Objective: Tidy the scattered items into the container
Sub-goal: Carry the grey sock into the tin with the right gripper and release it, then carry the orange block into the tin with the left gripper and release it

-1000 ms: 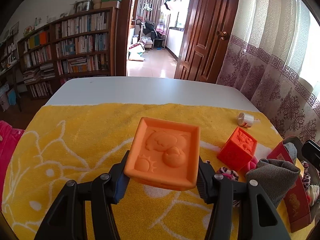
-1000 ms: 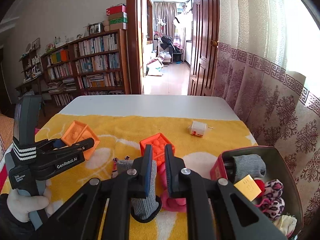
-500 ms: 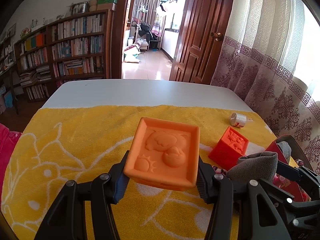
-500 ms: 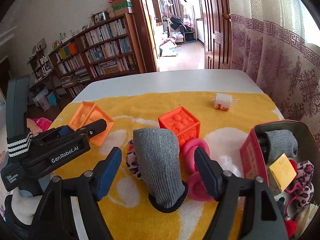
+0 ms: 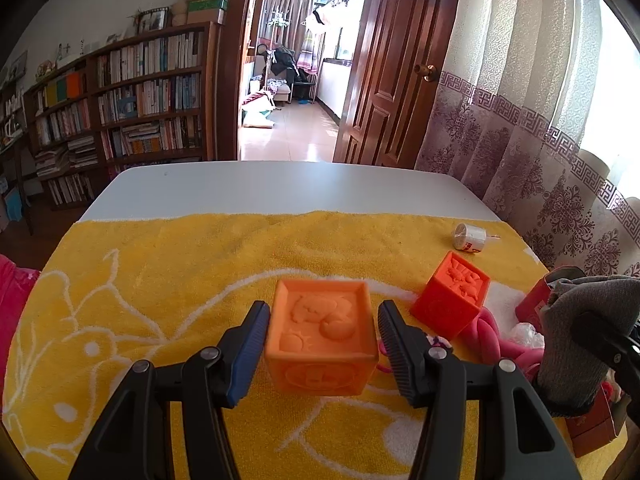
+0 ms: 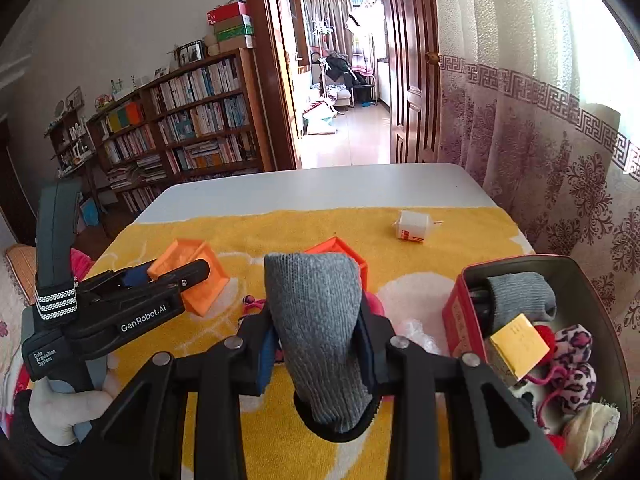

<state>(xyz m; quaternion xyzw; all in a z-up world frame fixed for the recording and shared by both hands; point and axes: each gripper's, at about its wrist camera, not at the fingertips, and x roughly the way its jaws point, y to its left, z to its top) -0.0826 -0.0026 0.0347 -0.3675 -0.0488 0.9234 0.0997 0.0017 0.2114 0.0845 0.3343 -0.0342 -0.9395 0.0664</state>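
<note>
My left gripper point(image 5: 322, 332) is shut on a light orange toy block point(image 5: 322, 340) with a raised animal figure, held just above the yellow towel point(image 5: 160, 280). It also shows in the right wrist view point(image 6: 188, 276). My right gripper point(image 6: 318, 332) is shut on a grey sock point(image 6: 320, 328), seen at the right edge of the left wrist view point(image 5: 576, 340). The red metal tin point(image 6: 460, 320) stands at the right, holding another grey sock point(image 6: 520, 296), a yellow box and leopard-print items.
A darker orange block point(image 5: 452, 300) and a pink braided item point(image 5: 500, 340) lie on the towel near the tin. A small white bottle point(image 5: 468, 237) lies farther back right. Curtains hang close on the right; bare white table point(image 5: 280, 188) lies beyond the towel.
The right gripper opened, then closed around the grey sock and lifted it. The light orange block now sits smaller and lower between the left fingers, its front face showing.
</note>
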